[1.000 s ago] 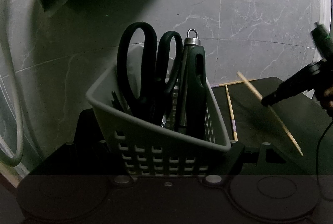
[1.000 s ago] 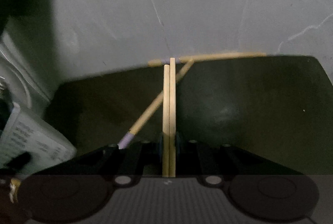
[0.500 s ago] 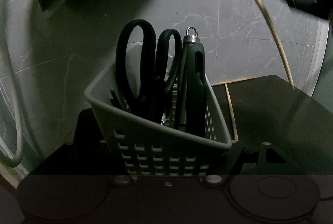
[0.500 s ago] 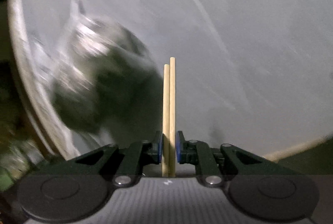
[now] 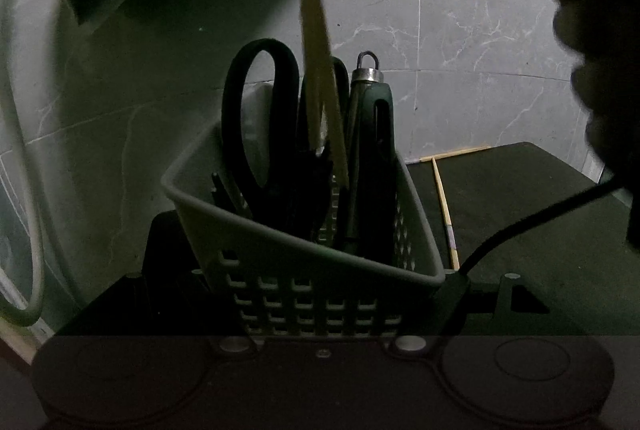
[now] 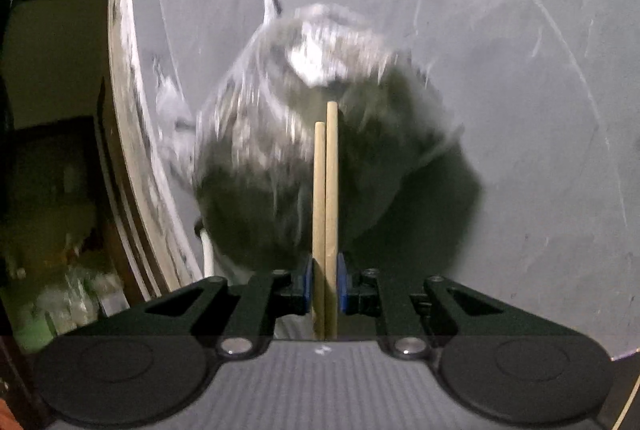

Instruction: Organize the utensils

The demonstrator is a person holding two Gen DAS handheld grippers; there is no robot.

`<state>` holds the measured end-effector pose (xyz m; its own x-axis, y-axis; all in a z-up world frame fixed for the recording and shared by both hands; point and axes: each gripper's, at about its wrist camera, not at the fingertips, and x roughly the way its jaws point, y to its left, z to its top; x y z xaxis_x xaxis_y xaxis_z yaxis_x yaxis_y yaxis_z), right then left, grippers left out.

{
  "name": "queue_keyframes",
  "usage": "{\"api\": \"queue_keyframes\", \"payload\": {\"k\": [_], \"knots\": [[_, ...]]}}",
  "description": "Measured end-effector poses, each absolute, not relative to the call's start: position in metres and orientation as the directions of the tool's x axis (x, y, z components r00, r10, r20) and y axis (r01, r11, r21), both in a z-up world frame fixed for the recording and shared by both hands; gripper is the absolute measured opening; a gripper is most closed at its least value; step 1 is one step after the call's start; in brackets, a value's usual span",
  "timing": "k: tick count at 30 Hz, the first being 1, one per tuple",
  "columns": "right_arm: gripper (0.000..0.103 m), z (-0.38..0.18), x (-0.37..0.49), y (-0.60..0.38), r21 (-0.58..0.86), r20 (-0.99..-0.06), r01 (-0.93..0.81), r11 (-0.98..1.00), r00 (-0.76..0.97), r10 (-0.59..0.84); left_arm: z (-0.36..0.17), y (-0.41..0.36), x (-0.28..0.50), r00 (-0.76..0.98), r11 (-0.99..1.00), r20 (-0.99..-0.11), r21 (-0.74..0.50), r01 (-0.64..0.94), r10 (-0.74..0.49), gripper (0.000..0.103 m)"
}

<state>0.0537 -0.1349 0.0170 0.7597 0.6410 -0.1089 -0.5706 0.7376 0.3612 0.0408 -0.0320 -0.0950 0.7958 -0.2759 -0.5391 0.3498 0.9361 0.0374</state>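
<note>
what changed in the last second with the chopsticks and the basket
The right gripper lifted the pair of wooden chopsticks off the dark mat and swung it over the grey slotted basket, tips now dipping in. The left gripper kept its grip on the basket; black-handled scissors and two chopsticks on the mat unchanged.

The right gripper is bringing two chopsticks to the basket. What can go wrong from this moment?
1. The basket is already crowded with scissors and a dark-handled tool, so the chopsticks may catch on a handle and not drop in.
2. The right gripper holds the pair with uneven ends; one could slip out.
3. The left gripper holds the basket tilted, so a push may shift it.
</note>
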Motion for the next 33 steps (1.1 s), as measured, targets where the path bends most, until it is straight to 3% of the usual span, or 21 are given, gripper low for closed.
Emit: {"api": "queue_keyframes", "payload": {"k": [14, 17, 19, 24, 26, 28, 33], "knots": [[0.019, -0.007, 0.038, -0.132, 0.317, -0.215, -0.607, 0.729, 0.703, 0.678, -0.098, -0.033, 0.041, 0.794, 0.932, -0.544, 0.056, 0.358, -0.273, 0.079], [0.038, -0.005, 0.039, -0.134, 0.319, -0.225, -0.609, 0.726, 0.696, 0.682, -0.098, -0.032, 0.040, 0.793, 0.932, -0.544, 0.052, 0.357, -0.274, 0.078], [0.043, -0.003, 0.039, -0.135, 0.319, -0.229, -0.605, 0.730, 0.698, 0.679, -0.098, -0.032, 0.041, 0.793, 0.933, -0.545, 0.051, 0.356, -0.273, 0.078], [0.068, 0.015, 0.032, -0.154, 0.333, -0.205, -0.586, 0.738, 0.719, 0.664, -0.099, -0.033, 0.040, 0.794, 0.934, -0.543, 0.051, 0.354, -0.272, 0.078], [0.088, 0.026, 0.029, -0.168, 0.331, -0.199, -0.566, 0.755, 0.741, 0.642, -0.099, -0.033, 0.040, 0.794, 0.934, -0.543, 0.051, 0.355, -0.272, 0.078], [0.099, 0.035, 0.028, -0.189, 0.306, -0.211, -0.538, 0.786, 0.767, 0.606, -0.098, -0.034, 0.039, 0.794, 0.934, -0.544, 0.050, 0.353, -0.272, 0.078], [0.103, 0.023, 0.059, -0.247, 0.209, -0.374, -0.402, 0.892, 0.810, 0.453, -0.097, -0.037, 0.039, 0.794, 0.940, -0.551, 0.047, 0.337, -0.257, 0.079]]}}
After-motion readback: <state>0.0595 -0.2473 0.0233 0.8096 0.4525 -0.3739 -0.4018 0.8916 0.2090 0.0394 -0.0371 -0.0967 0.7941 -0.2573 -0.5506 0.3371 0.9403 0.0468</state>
